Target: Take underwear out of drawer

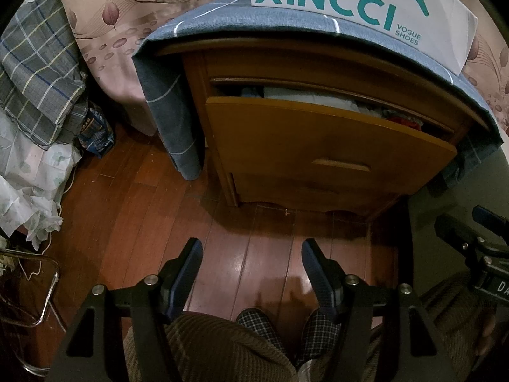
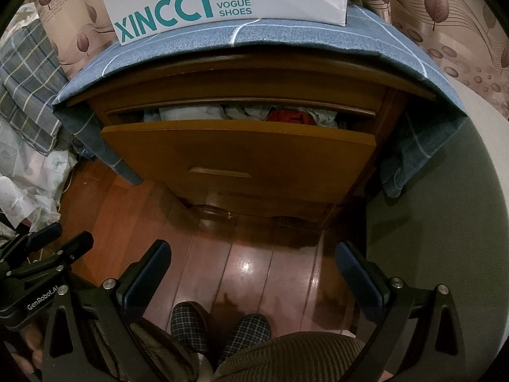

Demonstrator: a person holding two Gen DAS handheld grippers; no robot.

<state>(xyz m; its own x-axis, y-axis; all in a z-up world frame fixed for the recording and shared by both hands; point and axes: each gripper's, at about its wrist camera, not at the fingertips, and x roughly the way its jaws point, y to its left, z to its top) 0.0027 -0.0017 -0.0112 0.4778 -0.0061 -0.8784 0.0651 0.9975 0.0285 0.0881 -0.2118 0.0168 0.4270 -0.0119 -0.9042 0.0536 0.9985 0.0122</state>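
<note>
A wooden nightstand has its top drawer (image 1: 331,137) (image 2: 238,149) pulled partly out. Crumpled clothing lies inside, white and pale pieces with a red piece (image 2: 288,116) (image 1: 405,121) toward the right. My left gripper (image 1: 251,248) hangs open over the floor, well short of the drawer, nothing between its fingers. My right gripper (image 2: 253,251) also stands open and empty above the floorboards in front of the drawer. The left gripper (image 2: 60,235) shows at the left edge of the right wrist view.
A white XINCCI shoe box (image 2: 229,0) sits on a blue cloth (image 2: 286,38) draped over the nightstand. Piled bedding (image 1: 35,73) lies at the left, a green bed side (image 2: 429,222) at the right. A person's checked slippers (image 2: 219,324) and corduroy knees are below the grippers.
</note>
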